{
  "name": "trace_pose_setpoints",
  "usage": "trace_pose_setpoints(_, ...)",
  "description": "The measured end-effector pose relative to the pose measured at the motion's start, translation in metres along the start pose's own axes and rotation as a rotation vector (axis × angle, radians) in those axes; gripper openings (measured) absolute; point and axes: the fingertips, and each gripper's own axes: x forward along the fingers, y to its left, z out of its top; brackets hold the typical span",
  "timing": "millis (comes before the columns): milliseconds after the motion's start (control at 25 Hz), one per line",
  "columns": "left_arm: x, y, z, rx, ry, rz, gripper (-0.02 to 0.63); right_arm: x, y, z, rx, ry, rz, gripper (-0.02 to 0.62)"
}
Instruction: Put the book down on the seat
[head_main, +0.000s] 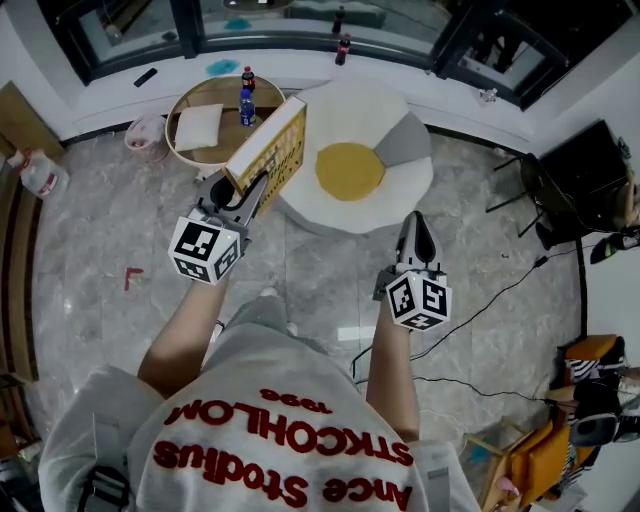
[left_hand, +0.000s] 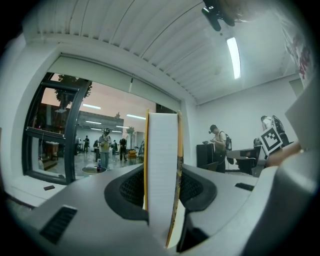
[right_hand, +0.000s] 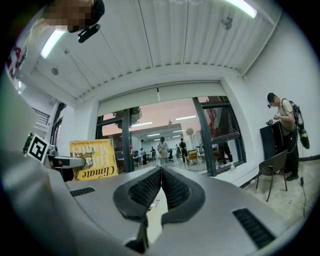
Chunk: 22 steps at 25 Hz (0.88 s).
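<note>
My left gripper (head_main: 250, 190) is clamped about half open on the book (head_main: 268, 150), one pad on each cover near the book's bottom edge. The white page block stands upright between the jaws in the left gripper view. The book, with its yellow cover, is in the air and tilted, hanging over the left rim of the seat (head_main: 400, 150), in the narrow gap between that rim and the round desk (head_main: 212, 97) just left of the seat. Its far corner reaches toward the two bottles (head_main: 246, 105) at the desk's near-seat edge, and a white cushion (head_main: 198, 127) lies further left on the desk. A yellow pad (head_main: 350, 170) sits in the middle of the seat, with bare white top showing around it, widest on the right side. My right gripper (head_main: 416, 228) holds nothing, its jaws pressed together, and hovers over the floor (head_main: 330, 290) on the near side of the seat, well apart from the rim. A cable (head_main: 480, 310) trails across the tiles to the right of it.
</note>
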Motion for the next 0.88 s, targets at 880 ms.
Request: trace_pose_setpoints(880, 0.153, 0.071, -0.005, -0.015, 0.009, -0.070, 0.146, 0.153, -0.031, 0.008, -0.003, 0.000, -0.013, 0.025)
